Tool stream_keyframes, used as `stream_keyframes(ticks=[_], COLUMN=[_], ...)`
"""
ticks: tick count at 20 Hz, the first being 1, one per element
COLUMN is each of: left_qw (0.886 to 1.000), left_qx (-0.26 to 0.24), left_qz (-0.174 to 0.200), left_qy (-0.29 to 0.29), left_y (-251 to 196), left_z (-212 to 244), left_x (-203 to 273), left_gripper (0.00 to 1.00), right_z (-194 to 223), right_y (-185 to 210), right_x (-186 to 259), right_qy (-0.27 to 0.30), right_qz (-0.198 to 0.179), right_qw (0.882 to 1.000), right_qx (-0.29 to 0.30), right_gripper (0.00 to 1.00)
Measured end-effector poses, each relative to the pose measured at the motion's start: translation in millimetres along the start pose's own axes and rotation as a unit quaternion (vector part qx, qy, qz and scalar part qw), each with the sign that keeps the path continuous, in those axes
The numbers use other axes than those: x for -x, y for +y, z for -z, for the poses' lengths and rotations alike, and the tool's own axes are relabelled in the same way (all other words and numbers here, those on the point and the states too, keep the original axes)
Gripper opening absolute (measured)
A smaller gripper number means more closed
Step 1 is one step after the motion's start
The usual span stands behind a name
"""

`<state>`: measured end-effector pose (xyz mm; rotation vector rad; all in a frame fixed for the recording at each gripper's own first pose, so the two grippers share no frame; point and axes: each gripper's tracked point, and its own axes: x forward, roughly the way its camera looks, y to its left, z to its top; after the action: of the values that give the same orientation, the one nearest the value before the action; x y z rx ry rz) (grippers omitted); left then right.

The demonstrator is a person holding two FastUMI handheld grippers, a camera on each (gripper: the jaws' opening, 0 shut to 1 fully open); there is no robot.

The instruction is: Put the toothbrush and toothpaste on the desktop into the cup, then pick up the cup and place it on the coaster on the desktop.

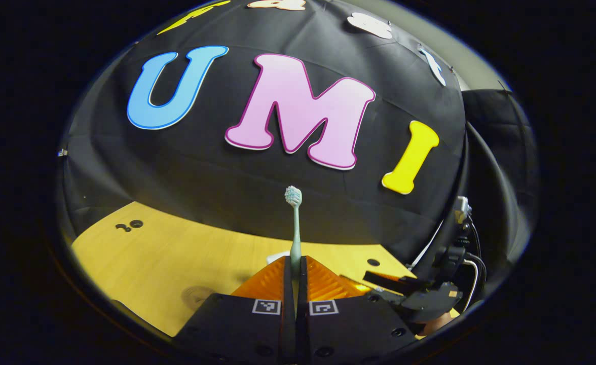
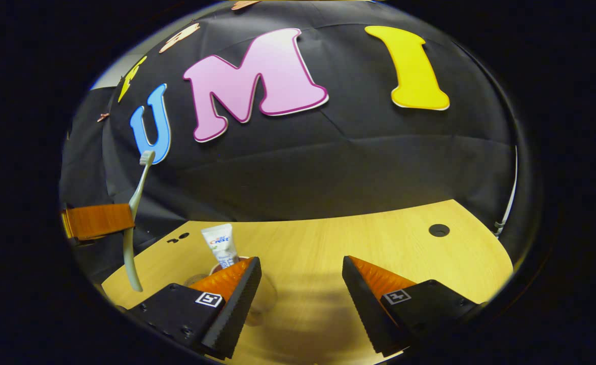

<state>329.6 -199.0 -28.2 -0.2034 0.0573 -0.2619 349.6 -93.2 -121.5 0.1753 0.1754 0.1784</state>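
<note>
L gripper (image 1: 295, 276): clenched on brush (image 1: 295, 223), head up.
R gripper (image 2: 302, 284): released; paste (image 2: 220, 246) in cup (image 2: 262, 299), near-left.

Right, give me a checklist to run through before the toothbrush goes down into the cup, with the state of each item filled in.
1. Left gripper clamped on the toothbrush: ok, both fingers press on the handle.
2. Toothbrush held upright, head up: ok in the left gripper view; the right gripper view shows it slightly tilted.
3. Toothpaste already in the cup: ok, the tube stands up out of it.
4. Right gripper out of the way: ok, jaws open and holding nothing.
5. Toothbrush above the cup mouth: not ok, in the right gripper view it hangs well off to the side of the cup.
6. Coaster position: cannot tell.
</note>
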Motion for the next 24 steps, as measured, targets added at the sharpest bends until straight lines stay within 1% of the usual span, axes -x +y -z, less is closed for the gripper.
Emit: stream_keyframes(ticks=[2,4,5,7,9,14,17,20,22,23,24], left_qw=[1.000,0.999,0.999,0.998,0.997,0.996,0.996,0.997,0.997,0.997,0.997], left_qx=[-0.019,-0.016,-0.014,-0.025,-0.025,-0.018,-0.029,-0.029,-0.021,-0.018,-0.021], left_qz=[-0.011,-0.004,-0.001,-0.005,0.000,0.011,-0.001,-0.005,0.005,0.011,0.010], left_qy=[-0.013,-0.033,-0.045,-0.060,-0.067,-0.085,-0.085,-0.075,-0.078,-0.079,-0.076], left_y=[2,-3,-5,0,-1,-4,2,6,2,-2,-1], left_z=[1,1,1,6,16,40,54,72,76,76,77], left_x=[-20,-39,-48,-66,-80,-92,-97,-96,-89,-86,-81], left_gripper=[0.06,0.06,0.06,0.06,0.06,0.07,0.10,0.13,0.19,0.34,0.42], right_z=[-1,0,2,8,9,17,23,24,27,29,31], right_y=[-16,-27,-31,-36,-35,-33,-31,-25,-24,-24,-25], right_x=[6,8,9,10,9,6,6,6,6,6,5], right_qy=[0.003,0.003,0.006,0.014,0.017,0.023,0.027,0.026,0.027,0.030,0.034], right_qz=[0.015,0.023,0.025,0.026,0.024,0.018,0.015,0.010,0.007,0.007,0.007], right_qw=[1.000,1.000,1.000,1.000,0.999,0.999,0.999,0.999,0.998,0.998,0.998], right_qx=[0.004,0.007,0.008,0.009,0.012,0.027,0.028,0.039,0.049,0.051,0.052], right_gripper=[0.98,0.98,0.98,0.98,0.98,0.98,0.98,0.98,0.98,0.98,0.98])
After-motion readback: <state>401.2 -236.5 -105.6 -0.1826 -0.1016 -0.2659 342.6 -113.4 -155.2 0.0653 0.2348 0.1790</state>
